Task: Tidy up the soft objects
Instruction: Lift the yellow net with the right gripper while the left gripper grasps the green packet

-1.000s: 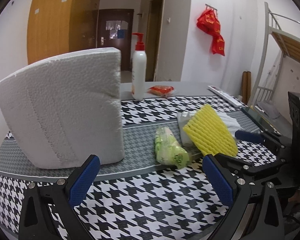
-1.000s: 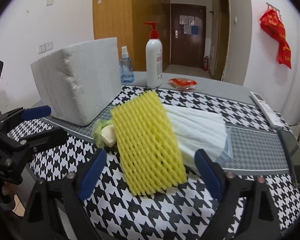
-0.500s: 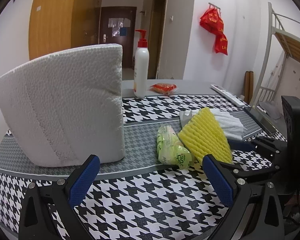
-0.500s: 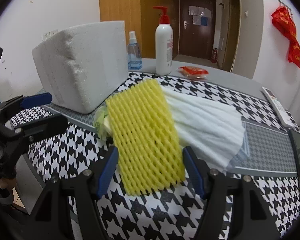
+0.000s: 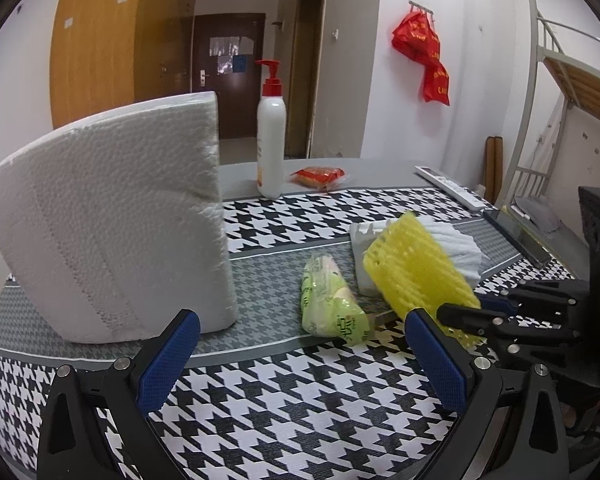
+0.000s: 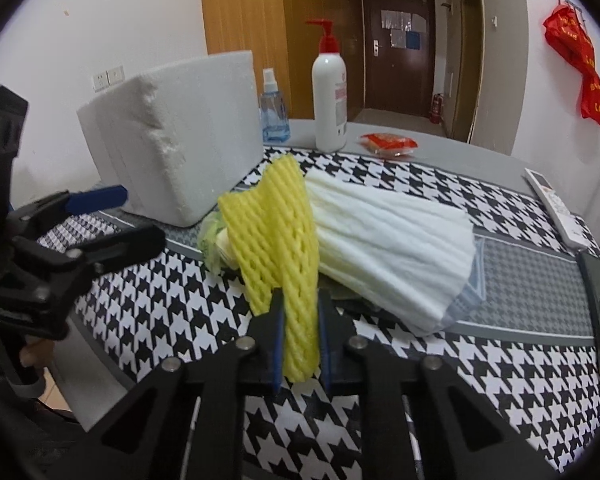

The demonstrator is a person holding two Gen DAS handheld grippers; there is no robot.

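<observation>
At lower left of the left wrist view: left gripper (image 5: 300, 356) idle, fingers apart, nothing between. Centre frame: yellow foam net (image 6: 284, 248), pinched by the closing right gripper (image 6: 300, 336). Grasp step; next, probably a gentle lift off the white foam sleeve (image 6: 388, 236).

Both cameras sit low over the houndstooth table (image 5: 300, 400), each looking forward and slightly down along its own gripper fingers, which fill the lower frame. The left wrist view faces the white foam block (image 5: 112, 220) close at left of frame, with the yellow foam net (image 5: 416, 268) at centre right. The right wrist view looks from very near at that net (image 6: 280, 232) in frame centre, the block (image 6: 180, 152) at upper left. Both share the pump bottle (image 5: 271, 140) (image 6: 329, 96) and the dark door behind.
</observation>
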